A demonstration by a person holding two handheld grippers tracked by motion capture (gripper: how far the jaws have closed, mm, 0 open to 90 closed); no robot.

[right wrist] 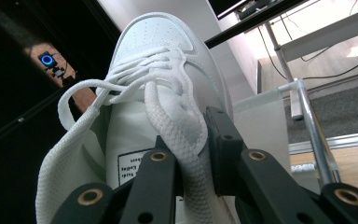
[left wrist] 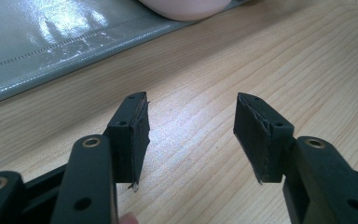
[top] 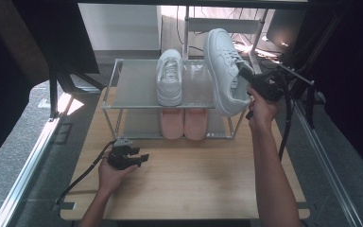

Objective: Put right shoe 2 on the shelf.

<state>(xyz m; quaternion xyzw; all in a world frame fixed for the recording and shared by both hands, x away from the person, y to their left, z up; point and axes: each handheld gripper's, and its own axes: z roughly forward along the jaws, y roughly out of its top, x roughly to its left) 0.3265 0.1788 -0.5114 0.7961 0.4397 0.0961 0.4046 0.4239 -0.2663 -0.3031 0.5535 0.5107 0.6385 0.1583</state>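
My right gripper (top: 246, 81) holds a white sneaker (top: 224, 71) in the air at the right end of the shoe rack (top: 137, 106), toe up and sole turned left. In the right gripper view its jaws are shut on the sneaker's (right wrist: 158, 74) collar beside the tongue and laces. A second white sneaker (top: 169, 77) stands on the rack's top shelf. A pair of pink slippers (top: 183, 124) sits on the lower shelf. My left gripper (top: 142, 157) rests low on the wooden table (top: 194, 179) in front of the rack, jaws open with nothing between them (left wrist: 191, 135).
The rack has a metal frame and grey fabric shelves (left wrist: 42, 42); the left half of the top shelf is bare. The toe of a pink slipper (left wrist: 186, 8) lies just ahead of the left gripper. Metal rails (top: 28, 161) and dark curtains flank the table.
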